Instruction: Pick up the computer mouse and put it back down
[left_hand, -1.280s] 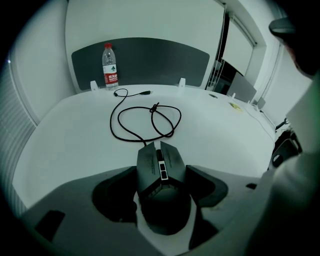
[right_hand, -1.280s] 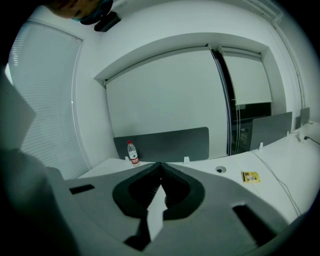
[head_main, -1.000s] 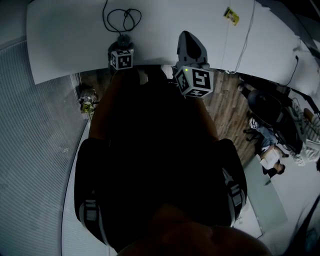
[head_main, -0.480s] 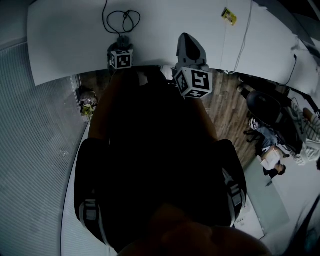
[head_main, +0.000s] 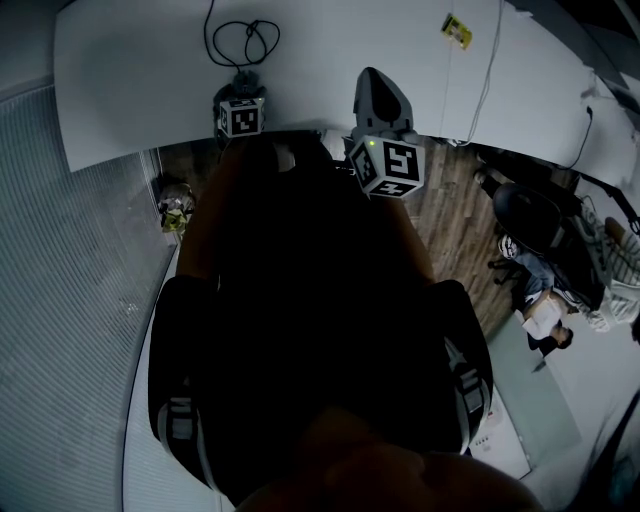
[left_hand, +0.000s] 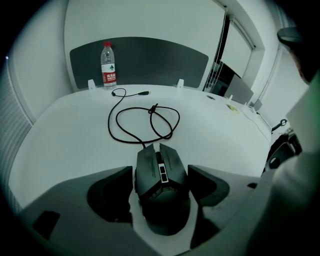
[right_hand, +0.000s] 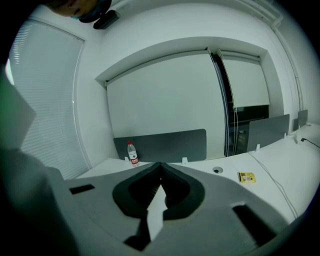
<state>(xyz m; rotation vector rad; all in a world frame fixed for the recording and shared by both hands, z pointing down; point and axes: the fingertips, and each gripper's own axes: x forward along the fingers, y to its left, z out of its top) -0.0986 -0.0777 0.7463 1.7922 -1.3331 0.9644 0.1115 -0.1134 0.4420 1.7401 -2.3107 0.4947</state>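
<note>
- Releasing: our left gripper (left_hand: 160, 172), jaws just opening, stands spread around the mouse (left_hand: 161, 192) on the table (left_hand: 65, 145)
- We should back out straight, sparing the cable (left_hand: 145, 122) at twelve o'clock
- Our right gripper (right_hand: 160, 167): pressed together, empty

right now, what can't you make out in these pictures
- Print on the water bottle: too small, left gripper view.
- What the yellow item is: too small, right gripper view.
- Rear of the mouse: lost in shadow, left gripper view.
</note>
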